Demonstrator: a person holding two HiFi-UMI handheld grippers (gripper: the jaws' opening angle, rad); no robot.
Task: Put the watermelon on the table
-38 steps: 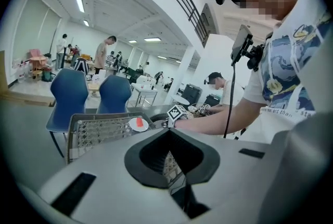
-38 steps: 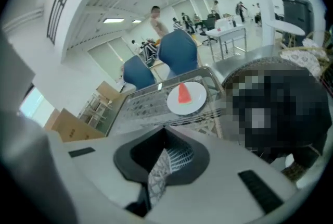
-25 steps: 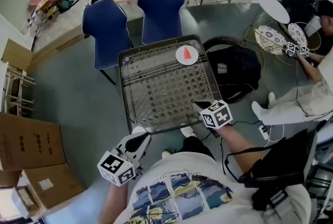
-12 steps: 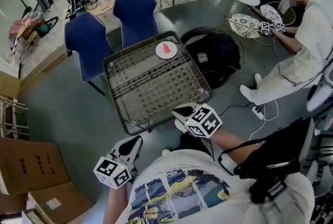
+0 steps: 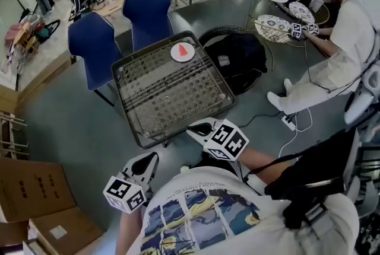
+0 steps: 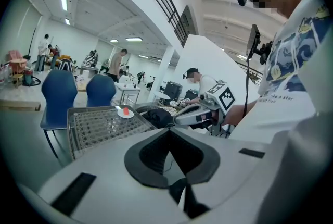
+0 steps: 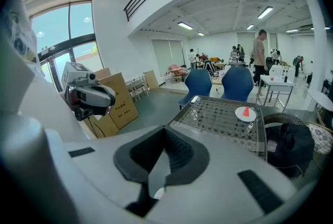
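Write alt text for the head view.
A person faces a table, holding the left hand-held gripper and the right hand-held gripper, both shut and empty. A watermelon slice lies on a white plate at the table's far edge.

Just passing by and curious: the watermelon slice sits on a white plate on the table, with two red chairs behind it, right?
Not quite: the two chairs are blue, not red, as the head view shows. The watermelon slice does sit on a white plate on the table.
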